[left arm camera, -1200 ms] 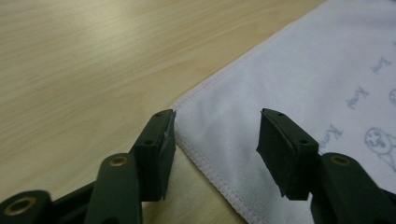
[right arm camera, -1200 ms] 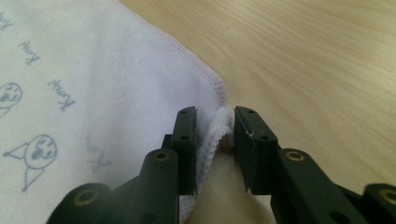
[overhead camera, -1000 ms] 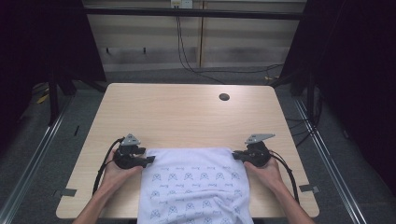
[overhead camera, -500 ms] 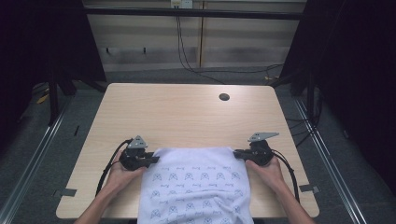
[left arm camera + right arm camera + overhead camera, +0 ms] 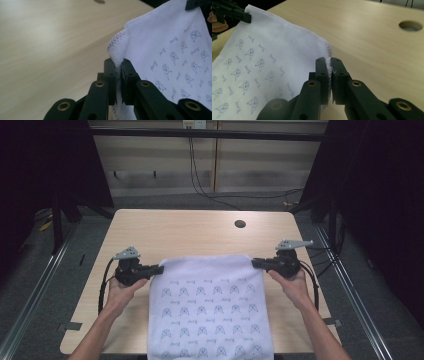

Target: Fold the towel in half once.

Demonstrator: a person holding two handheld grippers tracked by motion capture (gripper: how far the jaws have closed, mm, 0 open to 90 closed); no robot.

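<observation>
White printed cloth [image 5: 210, 300] stretched above the worktop [image 5: 190, 232], left gripper [image 5: 159, 269] fingers [image 5: 110, 75] just clamped onto one corner, right gripper [image 5: 255, 262] fingers [image 5: 322, 75] pinching the other

The white cloth [image 5: 210, 305] carries a repeated grey print of small face-like figures, each paired with a short word too small and blurred to read. No other writing is legible anywhere.
</observation>
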